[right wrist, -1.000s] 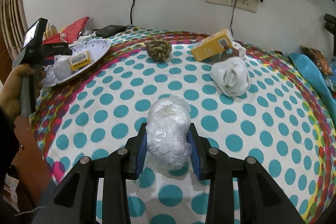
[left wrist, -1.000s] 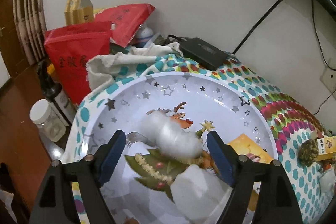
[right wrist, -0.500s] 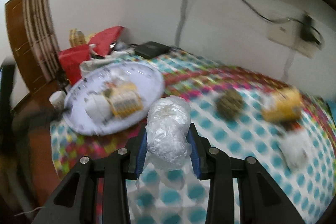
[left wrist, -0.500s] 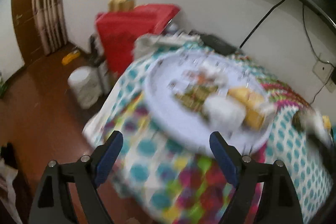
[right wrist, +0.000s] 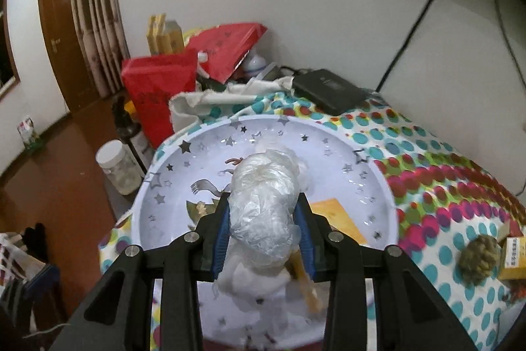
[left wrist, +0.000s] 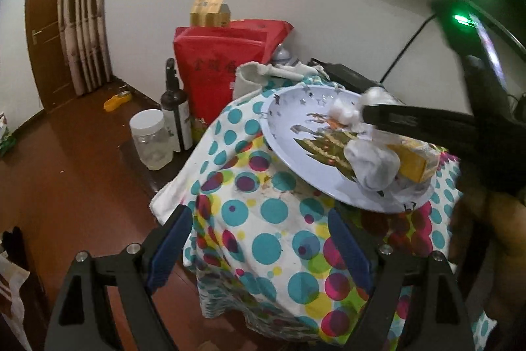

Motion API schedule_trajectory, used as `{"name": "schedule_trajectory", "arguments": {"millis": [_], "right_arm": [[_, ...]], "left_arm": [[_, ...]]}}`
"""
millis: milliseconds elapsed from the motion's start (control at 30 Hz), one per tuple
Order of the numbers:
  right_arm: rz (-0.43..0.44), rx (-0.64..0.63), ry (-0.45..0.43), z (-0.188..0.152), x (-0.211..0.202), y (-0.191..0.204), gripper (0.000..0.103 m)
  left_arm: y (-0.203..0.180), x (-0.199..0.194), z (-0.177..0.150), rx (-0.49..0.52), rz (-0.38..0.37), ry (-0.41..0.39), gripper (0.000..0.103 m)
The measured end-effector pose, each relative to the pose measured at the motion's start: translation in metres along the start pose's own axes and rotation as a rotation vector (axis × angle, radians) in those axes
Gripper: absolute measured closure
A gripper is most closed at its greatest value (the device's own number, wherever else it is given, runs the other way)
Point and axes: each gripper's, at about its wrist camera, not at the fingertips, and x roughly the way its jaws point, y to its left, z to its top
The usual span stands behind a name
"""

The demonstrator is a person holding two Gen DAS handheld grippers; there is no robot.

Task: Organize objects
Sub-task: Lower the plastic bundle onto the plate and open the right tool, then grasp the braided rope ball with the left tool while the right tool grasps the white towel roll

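My right gripper (right wrist: 263,219) is shut on a crumpled clear plastic bag (right wrist: 263,203) and holds it over the white star-printed plate (right wrist: 157,160). A white wrapped bundle (right wrist: 250,282) and a yellow box (right wrist: 338,219) lie on that plate. In the left wrist view the same plate (left wrist: 289,127) sits at the table's corner, with the bundle (left wrist: 371,163), the box (left wrist: 411,163) and the held bag (left wrist: 345,111) above it. My left gripper (left wrist: 256,219) is open and holds nothing, drawn back over the hanging dotted tablecloth (left wrist: 263,252).
Red bags (left wrist: 213,68), a dark bottle (left wrist: 174,107) and a clear jar (left wrist: 151,140) crowd the low shelf left of the table. A black box (right wrist: 328,91) lies behind the plate. A rope ball (right wrist: 478,255) and a second yellow box (right wrist: 516,255) lie to the right.
My left gripper pulled back from the plate to the table's edge, leaving the white bundle there. My right gripper carried the plastic bag from mid-table to above the plate.
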Motion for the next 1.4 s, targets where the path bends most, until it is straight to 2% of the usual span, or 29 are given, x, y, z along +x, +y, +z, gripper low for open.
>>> {"name": "schedule_trajectory", "arguments": {"millis": [100,267,333,400,533,633,733,867,1067,1233,1333,1400], "right_arm": [[-0.008,-0.017,0.027,0.003,0.015,0.005,0.065],[-0.018,-0.034,0.017,0.003,0.018,0.008,0.058],[-0.026,-0.034,0.007,0.003,0.013,0.006,0.036],[-0.024,-0.022,-0.027,0.002,0.002,0.002,0.025],[-0.023,0.012,-0.1,-0.007,-0.039,-0.021,0.016],[-0.087,0.042,-0.142,-0.031,-0.076,-0.058,0.01],[-0.172,0.085,-0.155,-0.067,-0.104,-0.105,0.007],[-0.259,0.137,-0.133,-0.106,-0.125,-0.159,0.007],[-0.347,0.213,-0.129,-0.146,-0.155,-0.222,0.007],[-0.34,0.298,-0.136,-0.166,-0.168,-0.268,0.007],[-0.32,0.352,-0.092,-0.173,-0.16,-0.288,0.006],[-0.278,0.407,-0.073,-0.176,-0.157,-0.3,0.006]], "left_arm": [[0.0,0.001,0.001,-0.004,0.002,0.003,0.016],[0.001,0.004,0.0,-0.01,0.011,0.011,0.016],[-0.004,0.004,-0.001,0.011,0.01,0.009,0.016],[-0.009,0.002,-0.002,0.043,0.02,-0.009,0.016],[-0.022,-0.011,-0.001,0.089,-0.046,-0.063,0.016],[-0.042,-0.023,-0.003,0.14,-0.133,-0.096,0.016],[-0.076,-0.033,-0.006,0.214,-0.208,-0.134,0.016],[-0.133,-0.033,-0.006,0.267,-0.312,-0.126,0.016],[-0.205,-0.02,-0.014,0.334,-0.346,-0.081,0.016],[-0.249,-0.004,-0.011,0.398,-0.337,-0.053,0.016],[-0.278,0.009,0.0,0.431,-0.374,-0.02,0.016],[-0.295,0.017,0.003,0.458,-0.375,-0.01,0.016]]}}
